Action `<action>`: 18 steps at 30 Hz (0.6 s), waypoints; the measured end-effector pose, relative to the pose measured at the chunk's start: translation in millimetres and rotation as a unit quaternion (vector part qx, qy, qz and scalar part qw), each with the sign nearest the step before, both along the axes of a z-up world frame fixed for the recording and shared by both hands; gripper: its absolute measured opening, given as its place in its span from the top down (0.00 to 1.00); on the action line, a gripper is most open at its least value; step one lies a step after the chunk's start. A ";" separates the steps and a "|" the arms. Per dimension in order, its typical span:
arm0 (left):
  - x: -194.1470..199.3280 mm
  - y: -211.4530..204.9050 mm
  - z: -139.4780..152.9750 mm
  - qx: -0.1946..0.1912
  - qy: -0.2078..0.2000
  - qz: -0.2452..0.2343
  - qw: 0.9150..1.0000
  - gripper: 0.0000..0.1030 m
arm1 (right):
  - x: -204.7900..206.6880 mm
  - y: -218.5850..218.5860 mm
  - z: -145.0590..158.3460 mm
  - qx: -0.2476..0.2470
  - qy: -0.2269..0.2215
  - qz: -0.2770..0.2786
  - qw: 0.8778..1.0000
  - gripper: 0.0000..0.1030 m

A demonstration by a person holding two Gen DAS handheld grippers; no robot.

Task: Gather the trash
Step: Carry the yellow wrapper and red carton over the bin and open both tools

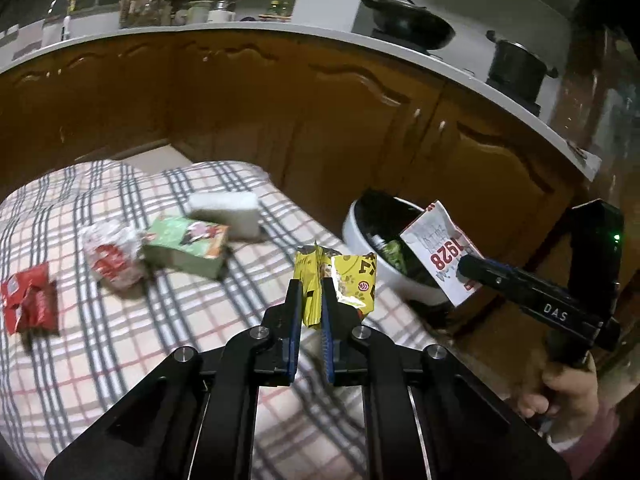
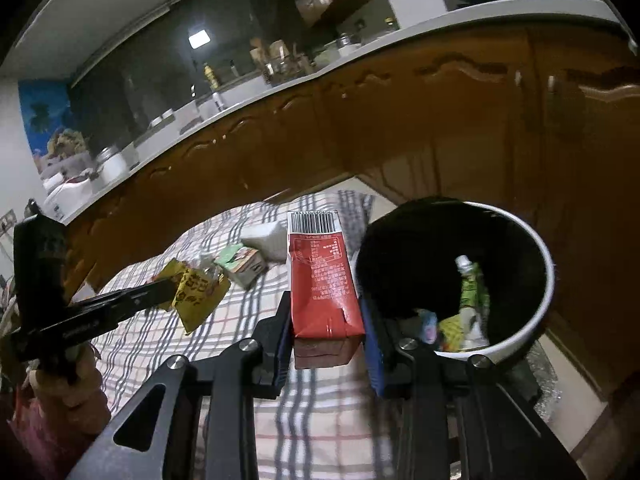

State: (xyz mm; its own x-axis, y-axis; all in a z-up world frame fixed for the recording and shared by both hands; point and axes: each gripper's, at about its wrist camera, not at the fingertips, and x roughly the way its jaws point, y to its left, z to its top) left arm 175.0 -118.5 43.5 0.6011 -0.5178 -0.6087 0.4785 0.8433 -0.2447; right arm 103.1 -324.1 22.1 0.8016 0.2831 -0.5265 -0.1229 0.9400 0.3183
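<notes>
My left gripper (image 1: 311, 284) is shut on a crumpled yellow wrapper (image 1: 348, 280), held above the plaid cloth (image 1: 132, 332); the right wrist view shows the same yellow wrapper (image 2: 198, 294) in the left gripper (image 2: 170, 290). My right gripper (image 2: 326, 304) is shut on a red and white carton (image 2: 322, 276), close to the left rim of the white bin (image 2: 540, 300). From the left wrist, the carton (image 1: 438, 248) hangs in the right gripper (image 1: 466, 266) in front of the bin (image 1: 362, 236). Several pieces of trash lie inside the bin.
On the cloth lie a red wrapper (image 1: 30, 300), a crumpled red and white bag (image 1: 112, 256), a green box (image 1: 186, 246) and a white block (image 1: 226, 212). Brown cabinets (image 1: 320, 120) under a white counter stand behind. A pan (image 1: 408, 24) and a pot (image 1: 516, 64) sit on the counter.
</notes>
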 end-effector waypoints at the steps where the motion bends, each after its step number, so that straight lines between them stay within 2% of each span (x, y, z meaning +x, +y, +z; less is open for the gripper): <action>1: 0.3 -3.7 1.0 0.000 -0.001 -0.002 1.000 0.93 | -1.1 -4.5 0.3 0.000 -0.001 -0.004 1.000 0.70; 18: 28.0 -84.3 20.0 0.009 -0.014 -0.046 0.999 0.93 | 11.9 -60.5 1.6 -0.003 0.010 -0.067 0.998 0.69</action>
